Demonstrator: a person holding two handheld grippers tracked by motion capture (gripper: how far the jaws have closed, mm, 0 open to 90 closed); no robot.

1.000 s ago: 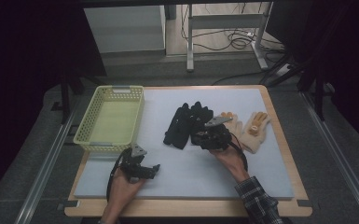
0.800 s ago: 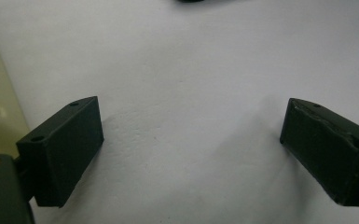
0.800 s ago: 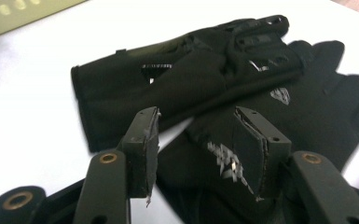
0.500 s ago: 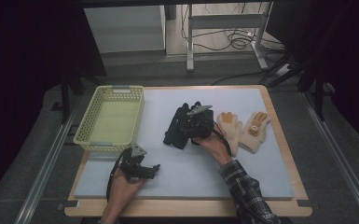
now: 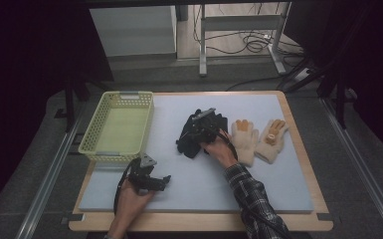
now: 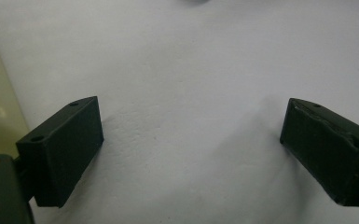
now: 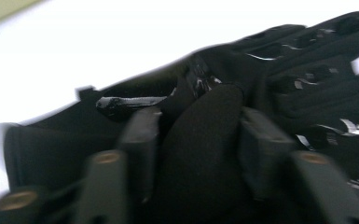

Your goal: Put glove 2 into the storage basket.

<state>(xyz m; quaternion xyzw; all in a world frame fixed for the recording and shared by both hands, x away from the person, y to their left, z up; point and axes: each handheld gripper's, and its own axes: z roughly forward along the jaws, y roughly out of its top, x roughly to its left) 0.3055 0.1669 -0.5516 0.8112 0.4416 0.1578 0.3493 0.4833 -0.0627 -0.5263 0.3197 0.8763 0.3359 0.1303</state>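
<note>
right gripper | shifted leftward off cream gloves | now set on black gloves | jaws closed around a fold

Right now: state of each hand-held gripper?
Left hand-held gripper: open, empty, over the mat.
Right hand-held gripper: shut on the black glove.

Looks like a lab/test rig, dim room, pale mat on wooden table, metal rails alongside, loose cables on floor behind, metal frame legs
</note>
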